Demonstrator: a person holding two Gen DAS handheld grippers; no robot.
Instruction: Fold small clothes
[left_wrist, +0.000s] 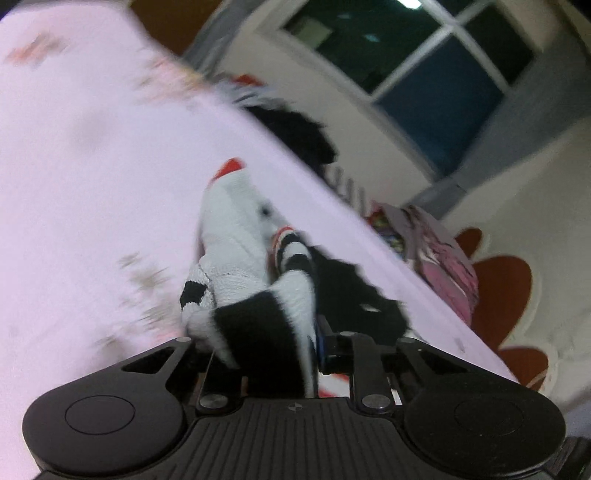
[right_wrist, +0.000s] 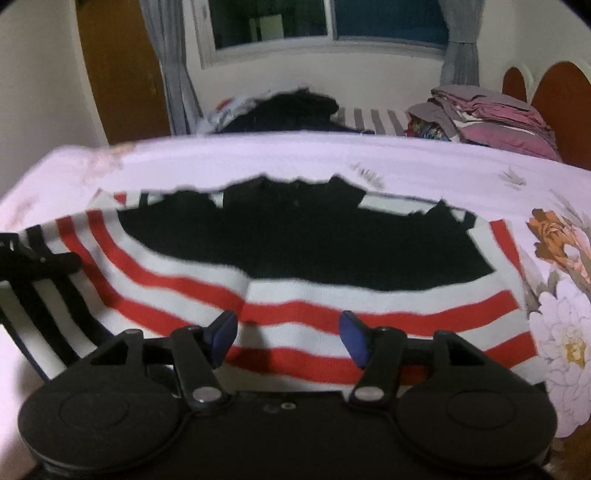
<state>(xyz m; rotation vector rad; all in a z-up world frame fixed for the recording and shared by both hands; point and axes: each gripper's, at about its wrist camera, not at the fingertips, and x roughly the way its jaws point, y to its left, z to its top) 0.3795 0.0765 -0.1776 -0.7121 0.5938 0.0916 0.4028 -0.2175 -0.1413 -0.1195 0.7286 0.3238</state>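
A small knit garment with red-and-white stripes, a black middle and black-and-white striped sleeves (right_wrist: 332, 258) lies spread on the pink floral bedsheet (right_wrist: 295, 158). My right gripper (right_wrist: 288, 332) is open and empty, its blue pads (right_wrist: 351, 332) just over the garment's near striped hem. My left gripper (left_wrist: 273, 354) is shut on a bunched black-and-white part of the garment (left_wrist: 251, 280), lifted off the sheet; the view is tilted and blurred. The left gripper also shows at the left edge of the right wrist view (right_wrist: 33, 258), on the striped sleeve.
A black garment pile (right_wrist: 288, 110) and a stack of folded purple and grey clothes (right_wrist: 491, 118) lie at the far side of the bed. A brown headboard (right_wrist: 554, 99) stands at the right. A window with grey curtains (right_wrist: 325, 22) is behind.
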